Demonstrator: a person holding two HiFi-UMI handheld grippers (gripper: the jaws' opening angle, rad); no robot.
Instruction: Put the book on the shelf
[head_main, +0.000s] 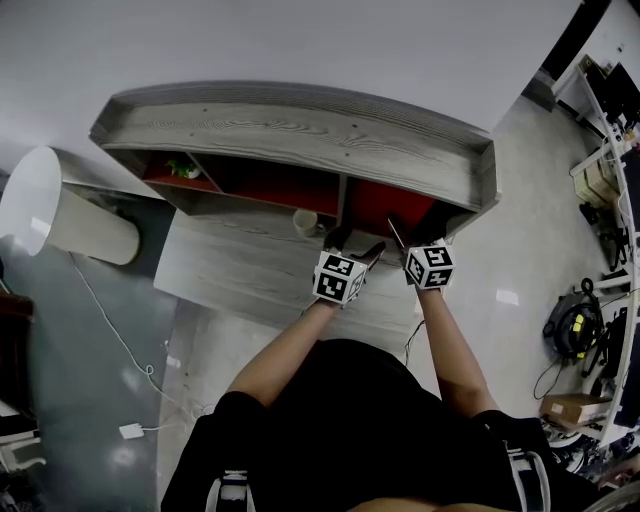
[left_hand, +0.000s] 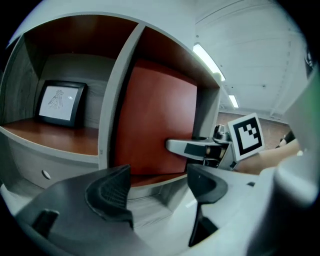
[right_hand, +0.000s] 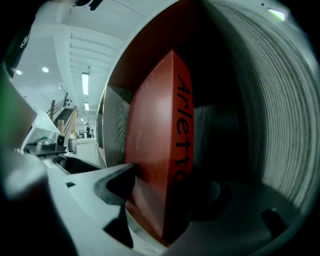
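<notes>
A red book (right_hand: 155, 140) stands upright in the right-hand compartment of the grey shelf unit (head_main: 300, 130), black lettering on its spine. My right gripper (right_hand: 167, 187) straddles the book's lower part, one pad on the cover and the other by the spine, shut on it. From the left gripper view the book (left_hand: 155, 115) fills the compartment beside the divider, and a finger (left_hand: 185, 147) of the right gripper lies against its cover. My left gripper (left_hand: 157, 187) hangs open in front of the shelf's lower edge, nothing between its pads. Seen from above, both grippers (head_main: 345, 255) (head_main: 418, 240) sit side by side at the compartment's mouth.
A framed picture (left_hand: 60, 102) stands in the compartment left of the divider. A pale cup (head_main: 305, 222) sits on the desk (head_main: 230, 265) by the shelf, and something green (head_main: 183, 168) lies in the far-left compartment. A white lamp shade (head_main: 40, 205) is at the left.
</notes>
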